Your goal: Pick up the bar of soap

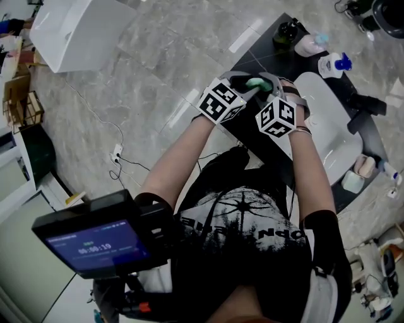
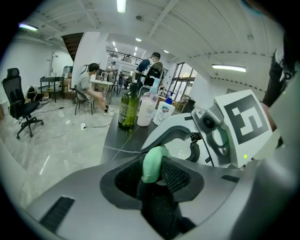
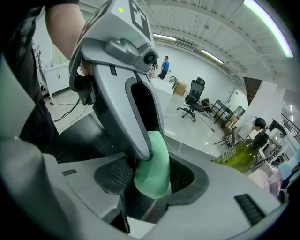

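Green soap (image 1: 256, 82) is pinched by left gripper (image 2: 156, 169) and right gripper (image 3: 152, 172) over black counter (image 2: 115, 140) on marble floor (image 1: 164, 57).

Open-plan office or lab floor, not a home. Evidence:
- Wheeled office chair (image 2: 21, 105) and a second chair (image 3: 192, 98) stand on a polished stone-look tile floor (image 1: 158, 57).
- A seated person (image 2: 89, 86) is at a desk (image 2: 102, 83), with a standing person (image 2: 152, 65) further back.
- Ceiling strip lights (image 2: 121, 5), high white walls.
- Power strip (image 1: 116, 153) with loose cables lies on the floor.
- A dark counter (image 1: 268, 57) holds a white basin (image 1: 328, 126) plus toiletries: a green bottle (image 2: 127, 108) and a white pump bottle (image 1: 331, 63) (bathroom-style fixture, office surroundings).
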Demonstrator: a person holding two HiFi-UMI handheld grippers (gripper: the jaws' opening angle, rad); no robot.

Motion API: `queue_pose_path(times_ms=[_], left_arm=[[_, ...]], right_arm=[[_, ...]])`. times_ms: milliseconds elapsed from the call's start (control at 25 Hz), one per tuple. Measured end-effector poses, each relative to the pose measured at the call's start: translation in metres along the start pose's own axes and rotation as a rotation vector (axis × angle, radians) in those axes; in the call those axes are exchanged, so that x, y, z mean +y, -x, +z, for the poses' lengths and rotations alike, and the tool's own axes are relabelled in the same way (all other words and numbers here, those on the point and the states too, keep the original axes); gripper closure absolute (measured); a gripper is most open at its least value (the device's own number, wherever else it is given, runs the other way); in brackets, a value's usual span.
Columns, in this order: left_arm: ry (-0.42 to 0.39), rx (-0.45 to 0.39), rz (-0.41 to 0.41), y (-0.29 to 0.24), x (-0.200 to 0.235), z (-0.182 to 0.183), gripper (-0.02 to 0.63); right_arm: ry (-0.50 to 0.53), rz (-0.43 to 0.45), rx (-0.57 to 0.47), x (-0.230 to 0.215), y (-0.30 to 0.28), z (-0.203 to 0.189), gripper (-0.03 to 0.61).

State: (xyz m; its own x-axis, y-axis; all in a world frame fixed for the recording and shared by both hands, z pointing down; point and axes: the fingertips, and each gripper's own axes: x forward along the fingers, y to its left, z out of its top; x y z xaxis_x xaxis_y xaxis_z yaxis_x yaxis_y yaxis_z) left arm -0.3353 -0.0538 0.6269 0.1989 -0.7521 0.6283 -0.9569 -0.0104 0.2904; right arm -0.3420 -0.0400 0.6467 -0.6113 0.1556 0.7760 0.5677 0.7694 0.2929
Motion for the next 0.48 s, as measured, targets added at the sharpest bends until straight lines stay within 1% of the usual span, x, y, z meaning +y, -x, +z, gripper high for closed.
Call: queue_pose_path(times_ms=[240, 360, 480], left_arm=[[0.037, 0.000, -0.004, -0.018, 0.004, -0.007, 0.480], [0.065, -0.002, -0.015, -0.017, 0.007, -0.008, 0.480], [0.068, -0.003, -0.019, -0.017, 0.010, -0.006, 0.480]], right_arm=[[-0.025, 0.021, 0.015, -0.001, -0.011, -0.016, 0.360], [-0.037, 0.030, 0.020, -0.001, -0.013, -0.015, 0.360], [-0.055, 0.027, 0.017, -0.002, -0.015, -0.014, 0.360]])
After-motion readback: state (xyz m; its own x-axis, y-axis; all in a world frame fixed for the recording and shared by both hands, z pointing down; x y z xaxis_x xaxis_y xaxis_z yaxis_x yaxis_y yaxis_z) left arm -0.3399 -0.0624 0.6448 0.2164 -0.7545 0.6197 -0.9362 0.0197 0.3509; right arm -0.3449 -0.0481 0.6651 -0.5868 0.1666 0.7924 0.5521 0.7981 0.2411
